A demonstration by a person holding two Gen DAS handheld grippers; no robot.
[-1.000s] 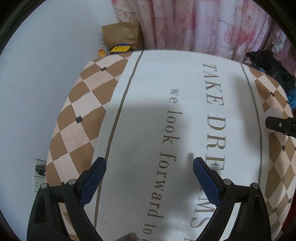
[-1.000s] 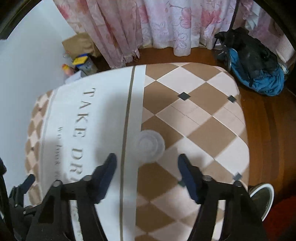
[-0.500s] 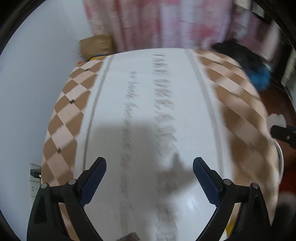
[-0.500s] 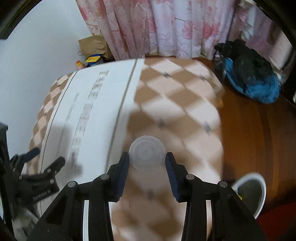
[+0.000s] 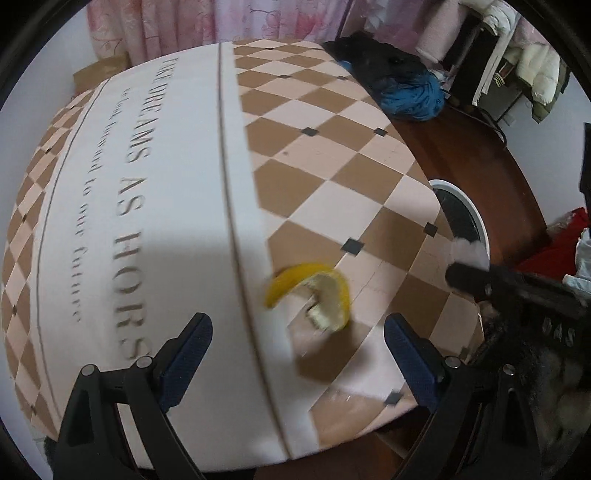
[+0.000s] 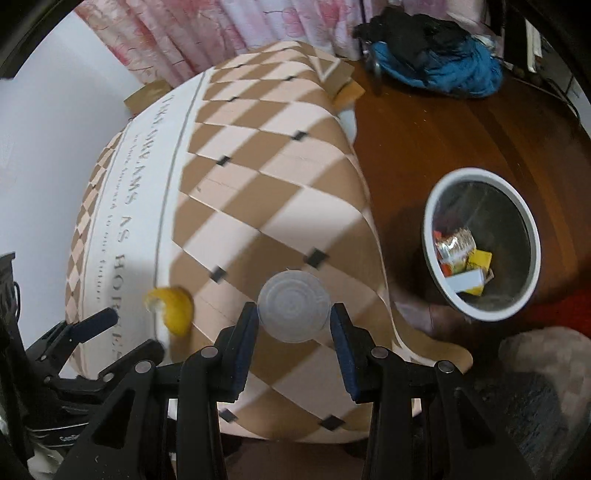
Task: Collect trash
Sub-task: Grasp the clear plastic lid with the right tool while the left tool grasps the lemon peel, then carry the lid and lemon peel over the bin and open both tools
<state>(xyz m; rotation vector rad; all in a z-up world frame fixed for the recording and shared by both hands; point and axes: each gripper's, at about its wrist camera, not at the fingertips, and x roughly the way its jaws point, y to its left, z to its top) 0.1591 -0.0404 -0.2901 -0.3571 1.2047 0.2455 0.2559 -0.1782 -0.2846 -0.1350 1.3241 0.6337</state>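
My right gripper (image 6: 293,317) is shut on a clear plastic cup (image 6: 293,311) and holds it above the table's right part. The cup also shows in the left wrist view (image 5: 469,251), at the right gripper's tip. A yellow peel (image 5: 317,291) lies on the checked tablecloth (image 5: 332,155), just ahead of my left gripper (image 5: 297,334), which is open and empty. The peel also shows in the right wrist view (image 6: 171,306). A white-rimmed trash bin (image 6: 480,243) stands on the floor right of the table, with wrappers inside.
A blue and black bag (image 6: 436,62) lies on the wooden floor (image 6: 406,140) behind the bin. Pink curtains (image 6: 229,33) hang at the back. A cardboard box (image 5: 99,70) stands by the wall behind the table. Red cloth (image 5: 554,243) lies right of the bin.
My right gripper closed on the cup, lifted it and carried it right toward the bin. My left gripper swung right, so the peel came into view ahead of it.
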